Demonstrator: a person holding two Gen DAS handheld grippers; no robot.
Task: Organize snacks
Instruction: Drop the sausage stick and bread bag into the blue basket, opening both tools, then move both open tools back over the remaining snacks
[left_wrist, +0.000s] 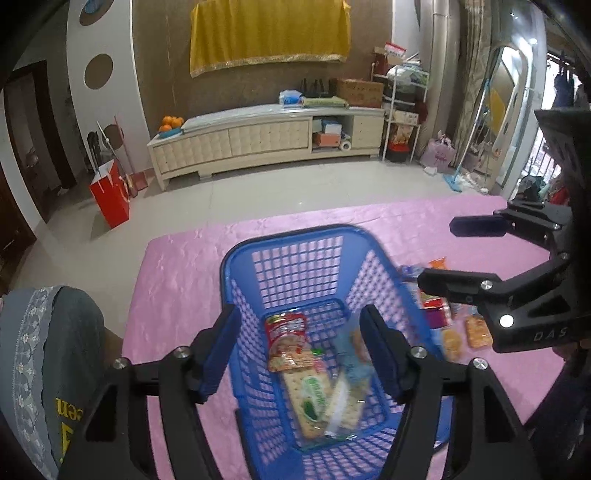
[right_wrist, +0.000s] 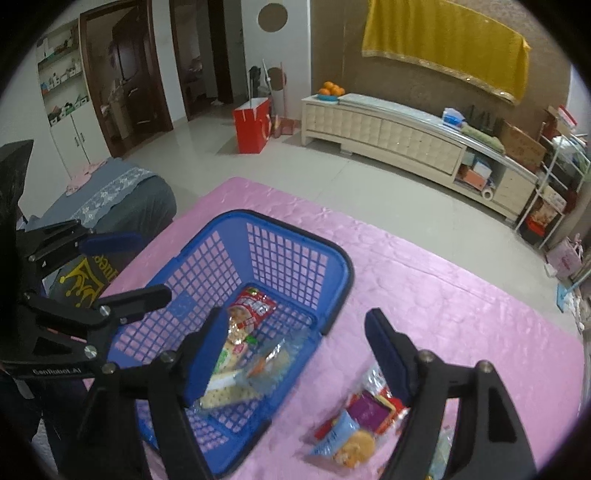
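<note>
A blue plastic basket (left_wrist: 236, 258) (right_wrist: 343, 273) stands on the pink tablecloth (left_wrist: 177, 280). Inside lie a red snack packet (left_wrist: 286, 332) (right_wrist: 255, 302), a cracker packet (left_wrist: 314, 398) and a blurred clear packet (left_wrist: 351, 354). My left gripper (left_wrist: 301, 354) (right_wrist: 147, 266) hangs open over the basket, and its pads touch nothing. To the right of the basket lies a loose pile of snack packets (right_wrist: 354, 424) (left_wrist: 439, 314). My right gripper (right_wrist: 295, 350) (left_wrist: 439, 254) is open above the basket's right wall and this pile, with nothing held.
A grey padded seat with a lace cover (left_wrist: 48, 350) stands close to the table's left side. Beyond the table's far edge are a tiled floor, a red paper bag (left_wrist: 110, 199) and a long cream cabinet (left_wrist: 266, 140).
</note>
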